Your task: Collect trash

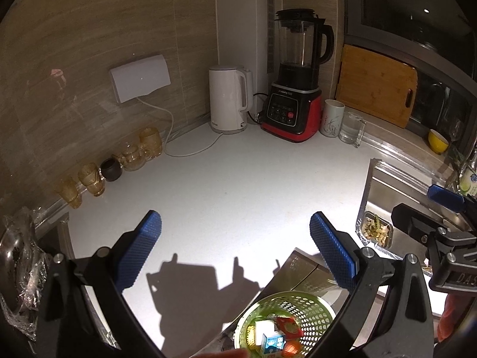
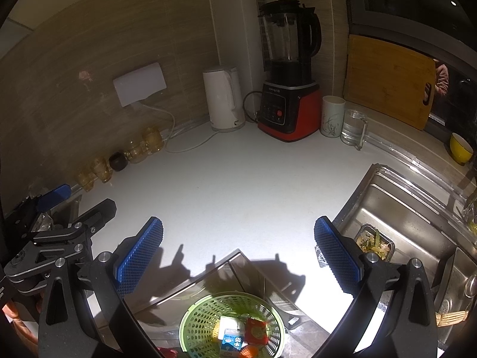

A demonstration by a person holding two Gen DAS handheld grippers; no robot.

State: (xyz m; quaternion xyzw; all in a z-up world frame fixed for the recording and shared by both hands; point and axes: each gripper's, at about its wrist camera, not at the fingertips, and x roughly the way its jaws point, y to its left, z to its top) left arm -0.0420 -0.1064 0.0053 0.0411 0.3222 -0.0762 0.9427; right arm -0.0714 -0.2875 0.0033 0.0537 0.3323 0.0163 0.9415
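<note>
Both grippers, left and right, hung with fingers released and empty above the basket at lower centre, already holding trash. The desk showed no litter, so collecting seemed nearly finished; next meant finding any remaining scrap.

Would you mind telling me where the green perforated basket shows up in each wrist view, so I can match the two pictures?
Left wrist view: the green basket sits at the bottom edge, right of centre, below the open blue fingers.
Right wrist view: the green basket sits at the bottom edge, close to centre.
Shared landmark: the red and black blender stands at the back of the counter in both.
</note>
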